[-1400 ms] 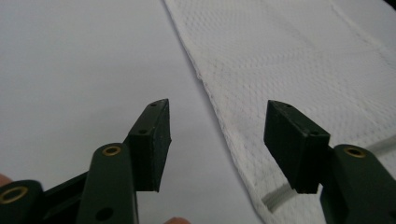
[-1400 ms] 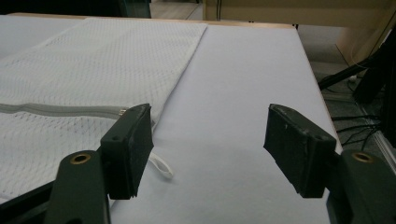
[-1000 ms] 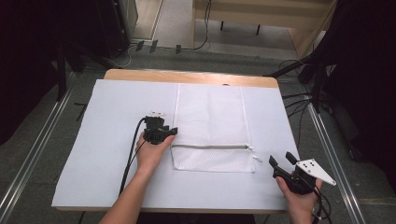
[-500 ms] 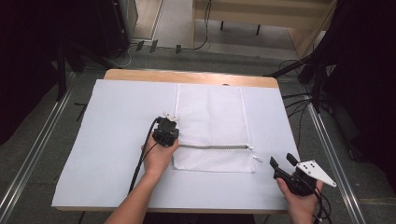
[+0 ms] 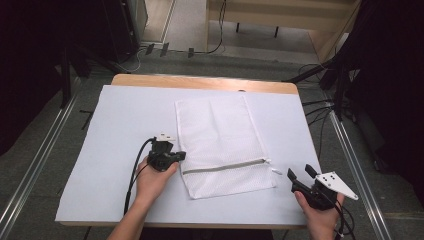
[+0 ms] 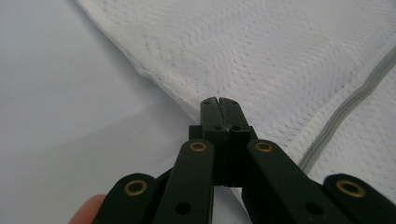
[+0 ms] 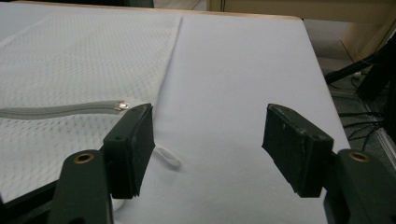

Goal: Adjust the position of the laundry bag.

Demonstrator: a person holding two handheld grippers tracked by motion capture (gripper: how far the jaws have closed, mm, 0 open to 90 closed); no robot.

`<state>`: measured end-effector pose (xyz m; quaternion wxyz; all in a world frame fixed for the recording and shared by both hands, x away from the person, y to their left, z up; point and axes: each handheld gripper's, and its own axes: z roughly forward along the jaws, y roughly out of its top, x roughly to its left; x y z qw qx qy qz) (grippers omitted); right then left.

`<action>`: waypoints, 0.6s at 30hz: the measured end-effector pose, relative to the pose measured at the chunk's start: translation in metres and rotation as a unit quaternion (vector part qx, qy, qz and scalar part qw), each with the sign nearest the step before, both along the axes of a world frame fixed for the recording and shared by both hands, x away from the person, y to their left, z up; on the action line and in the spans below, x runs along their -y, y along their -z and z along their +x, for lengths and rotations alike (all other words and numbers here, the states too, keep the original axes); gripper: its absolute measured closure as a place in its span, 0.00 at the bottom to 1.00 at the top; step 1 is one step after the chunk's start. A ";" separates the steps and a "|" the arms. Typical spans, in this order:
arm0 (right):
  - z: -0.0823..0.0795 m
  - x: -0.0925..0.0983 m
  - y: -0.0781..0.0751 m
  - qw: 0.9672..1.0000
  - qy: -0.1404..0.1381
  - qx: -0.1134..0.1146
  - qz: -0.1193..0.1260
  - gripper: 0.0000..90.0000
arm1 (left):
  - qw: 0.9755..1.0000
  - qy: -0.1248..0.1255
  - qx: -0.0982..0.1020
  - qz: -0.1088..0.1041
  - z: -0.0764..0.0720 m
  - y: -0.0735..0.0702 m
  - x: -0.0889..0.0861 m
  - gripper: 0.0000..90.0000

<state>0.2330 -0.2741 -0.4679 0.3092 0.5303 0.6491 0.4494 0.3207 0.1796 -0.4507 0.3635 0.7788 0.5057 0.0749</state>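
White mesh laundry bag (image 5: 222,144) lies flat on the white sheet (image 5: 115,130) covering the table, roughly mid-table, slightly skewed; grey zipper (image 5: 225,167) runs across its near part, w/ a small white pull loop (image 7: 169,158) off the zipper's right end.

Left hand (image 5: 152,177) comes in from bottom, forearm angled up & a bit right, wrist low on the sheet. Left gripper (image 5: 176,156) points right toward the bag's left edge, just above the zipper's left end. Left gripper view: jaws pressed tight together, tips at the bag's hem (image 6: 154,79); can't tell if any mesh is pinched btwn them. A fingertip (image 6: 88,210) shows bottom left. Black cable (image 5: 134,175) trails back along the forearm.

Right hand (image 5: 320,215) sits at near-right corner, well apart from the left, holding the right gripper (image 5: 301,173) low, aimed up-left toward the zipper end. Jaws spread wide, nothing btwn them. Right gripper view: left jaw is near the zipper's metal end (image 7: 122,105) & pull loop, not touching the bag as far as visible. Grey plate (image 5: 337,184) on top.
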 end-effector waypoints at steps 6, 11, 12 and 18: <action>-0.001 -0.003 0.000 1.000 0.001 -0.002 0.000 0.39 | 1.000 -0.013 0.003 -0.008 -0.022 -0.007 -0.038 1.00; -0.003 -0.011 -0.001 1.000 -0.022 -0.009 0.015 0.48 | 0.999 -0.044 0.010 -0.020 -0.032 -0.001 -0.067 1.00; -0.004 -0.014 -0.002 0.999 -0.031 -0.010 0.022 0.50 | 0.999 -0.049 0.009 -0.021 -0.032 0.002 -0.071 1.00; 0.010 -0.068 -0.004 0.992 -0.115 -0.031 0.036 0.61 | 0.998 -0.054 0.009 -0.022 -0.029 0.008 -0.073 1.00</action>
